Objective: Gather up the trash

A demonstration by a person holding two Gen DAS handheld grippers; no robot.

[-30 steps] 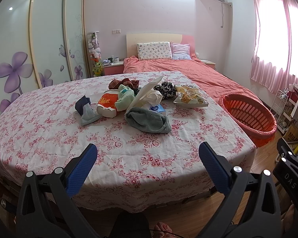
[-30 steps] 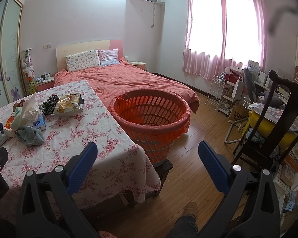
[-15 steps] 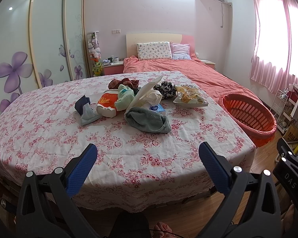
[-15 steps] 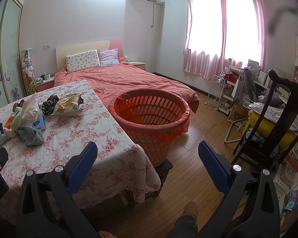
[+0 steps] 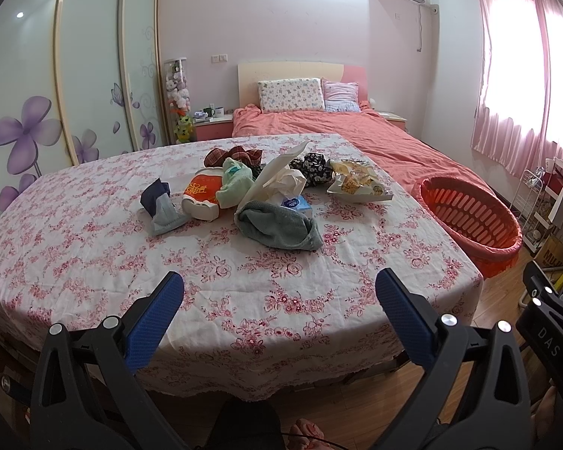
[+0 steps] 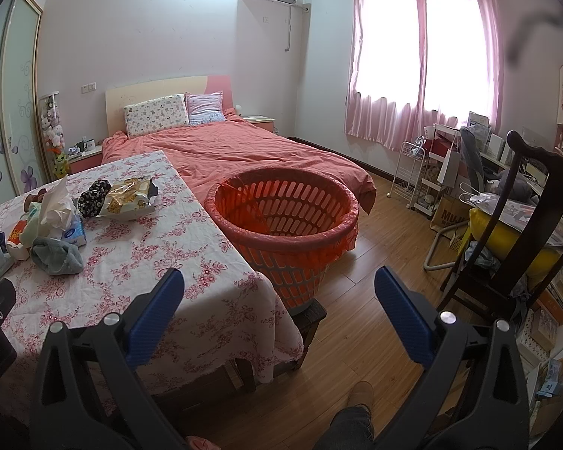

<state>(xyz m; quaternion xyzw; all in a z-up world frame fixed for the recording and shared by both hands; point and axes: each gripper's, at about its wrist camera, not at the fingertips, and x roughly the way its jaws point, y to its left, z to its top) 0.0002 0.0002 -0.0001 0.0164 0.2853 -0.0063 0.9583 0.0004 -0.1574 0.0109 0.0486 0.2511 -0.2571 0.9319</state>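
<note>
A pile of items lies on the flowered table: a grey-green cloth, a white tissue wad, a blue tissue pack, a snack bag, a red-white pouch and a dark blue cloth. An orange basket stands right of the table; it also shows in the left wrist view. My left gripper is open and empty over the table's near edge. My right gripper is open and empty, near the table's corner, short of the basket.
A bed with a coral cover lies behind the table. A dark wooden chair with a yellow cushion, a white rack and cluttered shelves stand at the right. Wood floor lies between basket and chair.
</note>
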